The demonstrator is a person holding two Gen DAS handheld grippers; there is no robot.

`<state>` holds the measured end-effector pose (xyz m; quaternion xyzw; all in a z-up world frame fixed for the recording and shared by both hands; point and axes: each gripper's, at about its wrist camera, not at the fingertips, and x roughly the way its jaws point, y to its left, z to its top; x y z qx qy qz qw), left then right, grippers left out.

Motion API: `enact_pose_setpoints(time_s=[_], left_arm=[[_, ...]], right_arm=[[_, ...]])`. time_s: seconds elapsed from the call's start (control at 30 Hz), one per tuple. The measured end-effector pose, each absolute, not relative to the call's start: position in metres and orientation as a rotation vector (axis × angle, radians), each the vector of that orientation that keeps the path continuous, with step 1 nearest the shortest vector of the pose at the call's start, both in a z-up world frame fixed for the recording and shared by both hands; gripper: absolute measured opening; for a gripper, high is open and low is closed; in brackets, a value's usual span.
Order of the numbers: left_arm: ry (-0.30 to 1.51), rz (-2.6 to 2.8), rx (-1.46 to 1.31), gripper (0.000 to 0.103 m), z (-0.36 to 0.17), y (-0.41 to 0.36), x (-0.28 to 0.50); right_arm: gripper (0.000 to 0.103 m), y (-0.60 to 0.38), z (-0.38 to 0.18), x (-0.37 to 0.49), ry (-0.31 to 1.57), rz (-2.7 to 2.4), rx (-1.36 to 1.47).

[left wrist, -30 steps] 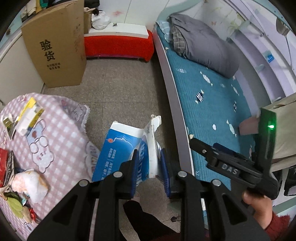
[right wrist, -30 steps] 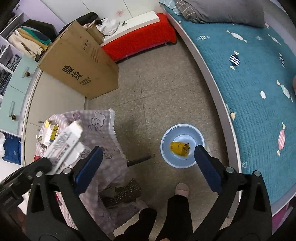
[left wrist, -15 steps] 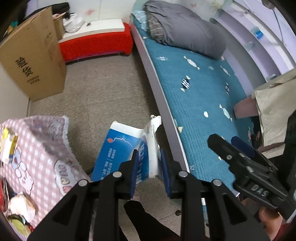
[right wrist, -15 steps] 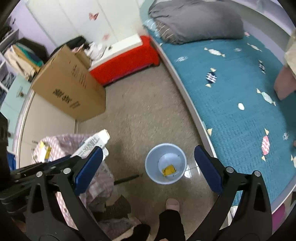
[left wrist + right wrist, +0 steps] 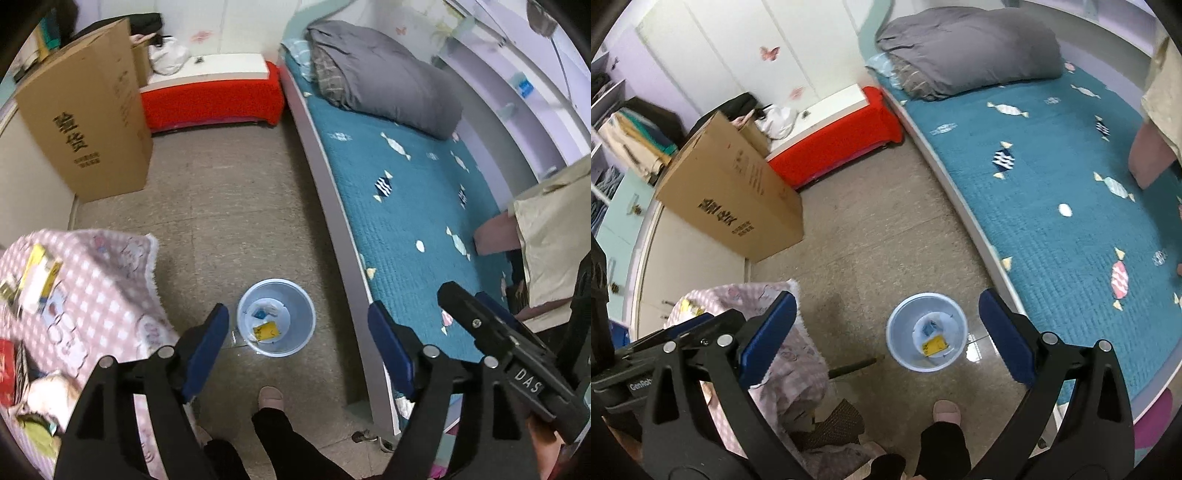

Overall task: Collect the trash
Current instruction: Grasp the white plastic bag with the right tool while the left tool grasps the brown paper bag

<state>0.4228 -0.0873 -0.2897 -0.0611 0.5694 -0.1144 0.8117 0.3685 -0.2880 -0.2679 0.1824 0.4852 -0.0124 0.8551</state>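
Bin [image 5: 276, 318] stands on the floor at 12 o'clock from our left gripper [image 5: 297, 345], whose jaws have just been opening and now gape with nothing between them; the blue-and-white carton [image 5: 263, 313] lies inside beside a yellow scrap [image 5: 266, 329], so the release was evidently made above the bin. Our right gripper [image 5: 888, 338] is also spread and empty, with more trash [image 5: 35, 280] waiting on the checked table [image 5: 107, 295] at 9 o'clock.

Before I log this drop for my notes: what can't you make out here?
- Bin contents, both views: a yellow scrap and a blue-white piece show; too small to identify.
- Items on the checked cloth, left wrist view: blurred and cut off by the frame edge.
- Left gripper, jaws just opened: nothing between them.
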Motion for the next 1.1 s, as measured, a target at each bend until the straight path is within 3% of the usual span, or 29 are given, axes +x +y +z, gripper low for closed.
enact_pose_setpoints(time_s=[0.7, 1.1], left_arm=[[1.123, 0.234, -0.359, 0.077, -0.279, 0.243, 0.252], [1.150, 0.231, -0.436, 0.077, -0.320, 0.345, 0.261]], right_arm=[[0.097, 0.011, -0.281, 0.314, 1.100, 0.370, 0.156], [0.097, 0.097, -0.328, 0.308, 1.167, 0.313, 0.181]])
